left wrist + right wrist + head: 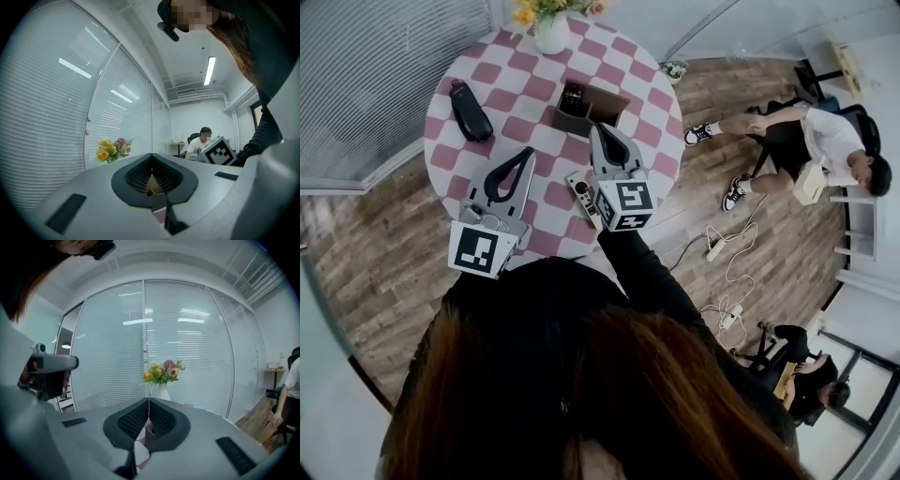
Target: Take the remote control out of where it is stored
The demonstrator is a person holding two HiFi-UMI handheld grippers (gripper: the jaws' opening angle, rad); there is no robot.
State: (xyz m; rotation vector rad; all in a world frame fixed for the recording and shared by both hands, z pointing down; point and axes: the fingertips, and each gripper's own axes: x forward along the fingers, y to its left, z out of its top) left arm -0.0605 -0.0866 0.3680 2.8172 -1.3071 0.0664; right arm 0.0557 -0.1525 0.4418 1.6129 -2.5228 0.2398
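Left gripper (529,151) and right gripper (597,127) both have jaws together, empty. White remote (581,196) lies on checkered table (658,105) mid-frame, just left of right gripper. Beyond it, open box (605,101) holds a dark item (572,97). Pouch (471,111) upper left, vase (551,36) at top. Wood floor (384,244).

The tablecloth (511,70) is checked pink and white, the box (605,103) brown (the pouch (471,111) black).
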